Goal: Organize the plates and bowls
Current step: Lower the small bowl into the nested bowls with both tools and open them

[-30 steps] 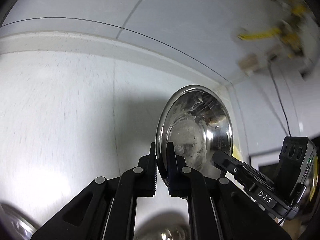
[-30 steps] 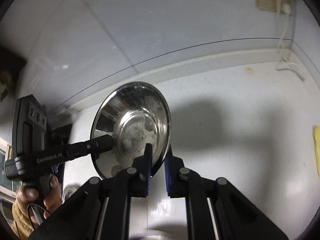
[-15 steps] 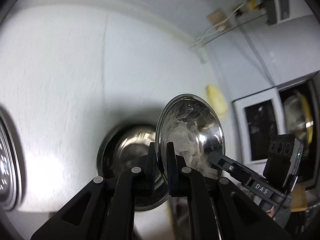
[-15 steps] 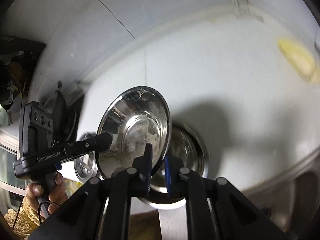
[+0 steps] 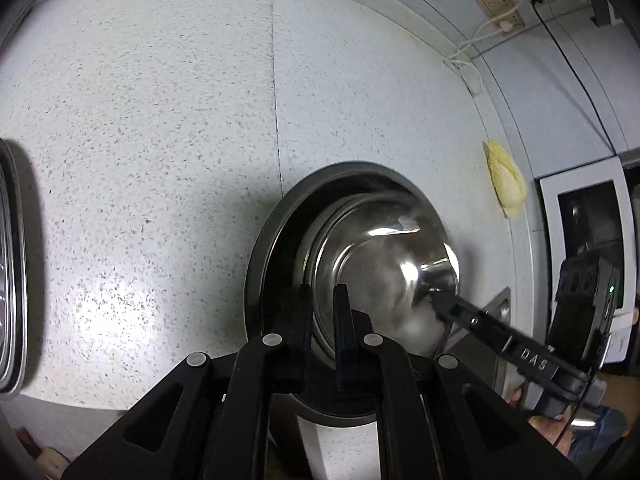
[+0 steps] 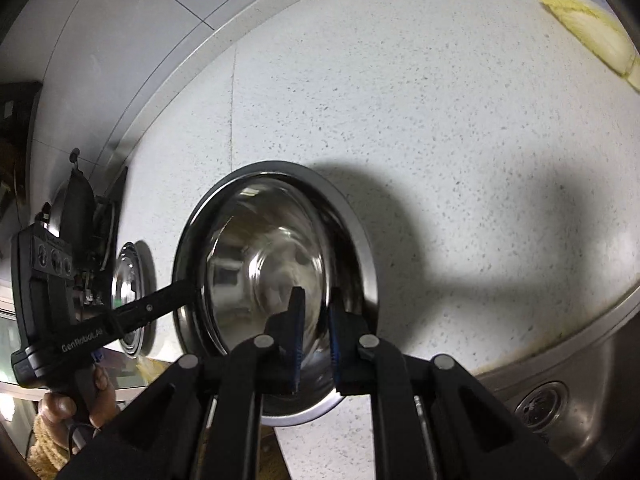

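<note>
A small steel bowl [image 5: 380, 264] sits inside a larger steel bowl [image 5: 276, 232] on the speckled white counter. My left gripper [image 5: 323, 312] is shut on the small bowl's near rim. My right gripper [image 6: 316, 320] is shut on its opposite rim. The small bowl [image 6: 268, 268] and the large bowl [image 6: 352, 216] also show in the right wrist view. The right gripper [image 5: 438, 304] reaches in from the right in the left wrist view. The left gripper [image 6: 188, 286] comes in from the left in the right wrist view.
A steel plate [image 5: 10, 264] lies at the counter's left end, and also shows in the right wrist view [image 6: 128, 292]. A yellow cloth [image 5: 506, 180] lies by the back wall. A sink with a drain [image 6: 540, 402] is at the right. An appliance [image 5: 588, 220] stands beyond the counter.
Both grippers have brought the small bowl down from mid-air, where it was tilted upright, into the larger bowl on the counter. The views now look down at the counter.
</note>
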A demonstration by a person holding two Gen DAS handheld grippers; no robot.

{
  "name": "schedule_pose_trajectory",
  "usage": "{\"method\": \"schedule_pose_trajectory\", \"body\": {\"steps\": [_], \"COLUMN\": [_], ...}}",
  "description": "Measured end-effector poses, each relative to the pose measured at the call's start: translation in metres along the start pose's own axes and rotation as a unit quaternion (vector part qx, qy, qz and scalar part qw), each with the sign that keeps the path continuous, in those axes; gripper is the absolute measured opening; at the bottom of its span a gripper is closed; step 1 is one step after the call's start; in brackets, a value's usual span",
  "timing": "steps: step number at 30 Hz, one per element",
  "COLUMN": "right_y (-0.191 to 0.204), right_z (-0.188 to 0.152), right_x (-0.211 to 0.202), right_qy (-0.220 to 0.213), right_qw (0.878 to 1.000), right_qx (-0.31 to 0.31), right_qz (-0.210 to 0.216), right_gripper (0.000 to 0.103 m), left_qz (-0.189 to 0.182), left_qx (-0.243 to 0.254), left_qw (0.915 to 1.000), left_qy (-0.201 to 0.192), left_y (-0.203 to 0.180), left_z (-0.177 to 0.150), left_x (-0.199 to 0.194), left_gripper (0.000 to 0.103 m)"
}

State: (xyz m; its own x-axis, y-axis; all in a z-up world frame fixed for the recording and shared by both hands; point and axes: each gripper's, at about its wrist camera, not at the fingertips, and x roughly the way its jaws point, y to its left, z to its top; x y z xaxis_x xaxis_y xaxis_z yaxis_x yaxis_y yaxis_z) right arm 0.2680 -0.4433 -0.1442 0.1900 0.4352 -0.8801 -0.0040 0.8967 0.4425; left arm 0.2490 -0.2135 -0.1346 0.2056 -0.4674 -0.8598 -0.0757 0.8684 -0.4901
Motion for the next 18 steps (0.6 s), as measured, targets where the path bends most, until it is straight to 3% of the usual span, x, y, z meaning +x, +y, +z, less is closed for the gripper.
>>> {"method": "schedule_pose_trajectory", "body": {"steps": [6,13,15,18], "right_y": [0.011,0.018,0.021,0.022], "right_z": [0.000,-0.002,-0.003,-0.004], "right_x": [-0.011,-0.041,-0.050,-0.061], "right_qy": [-0.018,-0.057,-0.069,-0.080], "right_qw": [0.998,0.994,0.992,0.990], "right_qx": [-0.039,-0.073,-0.083,-0.091], "right_qz": [-0.037,-0.063,-0.070,-0.076], "right_gripper": [0.014,0.029,0.035,0.043], "left_qz": [0.009,0.027,0.033,0.040], "left_qx": [0.012,0.015,0.015,0.014], "left_qw": [0.9996,0.9968,0.9958,0.9954], "left_qy": [-0.024,-0.073,-0.084,-0.086], "left_y": [-0.002,0.010,0.013,0.019], "left_z": [0.000,0.000,0.002,0.003], "left_x": [-0.006,-0.035,-0.042,-0.047], "left_gripper": [0.011,0.060,0.062,0.074]}}
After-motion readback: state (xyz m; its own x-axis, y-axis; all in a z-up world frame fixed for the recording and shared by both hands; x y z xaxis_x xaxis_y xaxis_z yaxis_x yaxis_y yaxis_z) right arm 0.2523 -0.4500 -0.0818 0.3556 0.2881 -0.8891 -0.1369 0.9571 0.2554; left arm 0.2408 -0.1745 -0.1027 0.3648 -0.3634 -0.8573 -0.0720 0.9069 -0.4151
